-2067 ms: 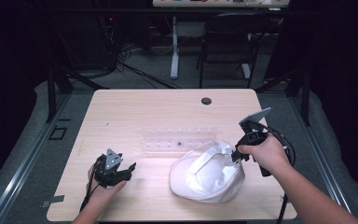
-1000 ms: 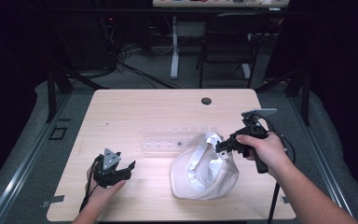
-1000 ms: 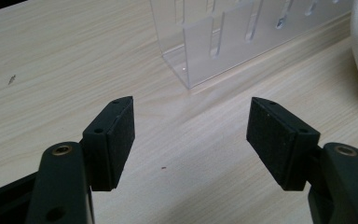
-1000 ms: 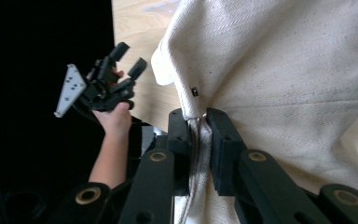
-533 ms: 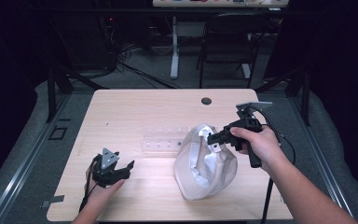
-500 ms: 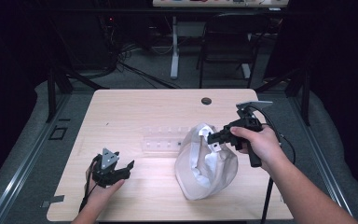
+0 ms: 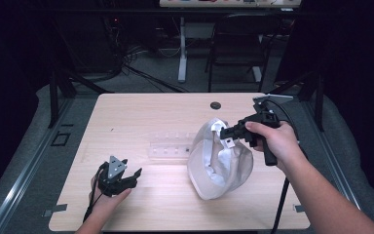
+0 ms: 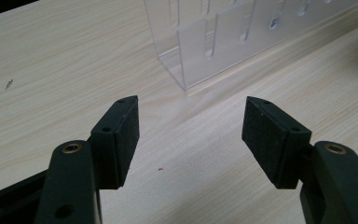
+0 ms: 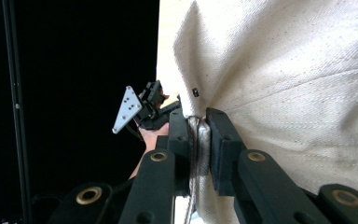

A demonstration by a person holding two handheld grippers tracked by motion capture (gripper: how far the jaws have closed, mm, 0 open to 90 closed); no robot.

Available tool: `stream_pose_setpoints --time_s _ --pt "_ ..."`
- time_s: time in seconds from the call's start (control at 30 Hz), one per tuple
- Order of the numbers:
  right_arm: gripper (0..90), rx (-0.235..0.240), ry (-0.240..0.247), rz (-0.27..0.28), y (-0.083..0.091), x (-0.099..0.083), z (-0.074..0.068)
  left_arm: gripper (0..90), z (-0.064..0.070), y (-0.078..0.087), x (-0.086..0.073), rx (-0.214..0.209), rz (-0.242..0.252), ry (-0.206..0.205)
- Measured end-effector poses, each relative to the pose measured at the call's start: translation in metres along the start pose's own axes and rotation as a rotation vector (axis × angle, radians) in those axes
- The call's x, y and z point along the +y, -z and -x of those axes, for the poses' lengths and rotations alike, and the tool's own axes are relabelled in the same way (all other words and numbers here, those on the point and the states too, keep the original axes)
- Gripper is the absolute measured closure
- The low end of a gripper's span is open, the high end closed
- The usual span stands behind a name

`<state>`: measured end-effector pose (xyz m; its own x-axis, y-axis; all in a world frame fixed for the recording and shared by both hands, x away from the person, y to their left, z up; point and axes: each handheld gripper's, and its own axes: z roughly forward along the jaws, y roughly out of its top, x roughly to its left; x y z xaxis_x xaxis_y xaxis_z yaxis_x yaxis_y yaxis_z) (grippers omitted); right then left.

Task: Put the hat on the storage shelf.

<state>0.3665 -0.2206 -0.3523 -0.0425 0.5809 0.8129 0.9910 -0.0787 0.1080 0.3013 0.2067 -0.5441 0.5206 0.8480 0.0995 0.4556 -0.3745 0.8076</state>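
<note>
Fabric pinched tight is what the right hand-held gripper (image 7: pixel 230 132) has going: its jaws are clamped on a fold of the white cloth bag (image 7: pixel 219 161), lifting one side while the rest sags onto the bench (image 7: pixel 175 109), right of centre. Nearest the person, the left hand-held gripper (image 7: pixel 126 178) sits low at the front left with jaws spread wide, holding nothing. My guess is the bag's getting stood up or opened, so I'd keep the pinch firm and lift slowly so the fabric doesn't slip. Count: one bag, one clear plastic rack (image 7: pixel 170 148) mid-bench just beside the bag, two grippers, one dark round spot (image 7: pixel 215 105) at the far edge.
</note>
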Motion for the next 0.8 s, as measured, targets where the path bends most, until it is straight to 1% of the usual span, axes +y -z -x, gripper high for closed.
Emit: stream_pose_setpoints --time_s 0.1,0.13,0.17,0.23,0.3,0.4,0.5,0.6,0.8 --pt "81.0 0.012 -0.001 0.016 0.001 0.003 -0.004 36.9 0.000 0.000 0.000 0.000 0.004 -0.002" --pt "81.0 0.012 -0.004 0.027 0.001 0.004 -0.006 36.9 0.000 0.000 0.000 0.002 0.006 -0.002" --pt "81.0 0.012 0.005 0.017 0.002 0.006 -0.008 36.9 0.000 0.001 0.000 0.004 0.009 -0.002" --pt "81.0 0.008 0.009 0.029 0.002 0.008 -0.012 36.8 0.000 0.001 0.000 0.007 0.011 -0.002" --pt "81.0 0.010 0.013 0.031 0.003 0.011 -0.015 36.4 -0.001 0.001 0.000 0.007 0.007 -0.003" --pt "81.0 0.011 0.009 0.048 0.004 0.015 -0.021 36.3 -0.002 0.001 0.000 0.006 0.002 -0.001" --pt "81.1 0.015 0.010 0.062 0.006 0.019 -0.026 38.3 -0.002 0.001 0.002 0.005 -0.008 0.011" --pt "81.1 0.020 0.008 0.078 0.006 0.023 -0.030 38.5 -0.002 0.001 0.002 0.002 -0.013 0.010" --pt "81.1 0.018 0.008 0.104 0.006 0.032 -0.037 38.5 -0.001 0.002 0.002 -0.002 -0.003 0.006"
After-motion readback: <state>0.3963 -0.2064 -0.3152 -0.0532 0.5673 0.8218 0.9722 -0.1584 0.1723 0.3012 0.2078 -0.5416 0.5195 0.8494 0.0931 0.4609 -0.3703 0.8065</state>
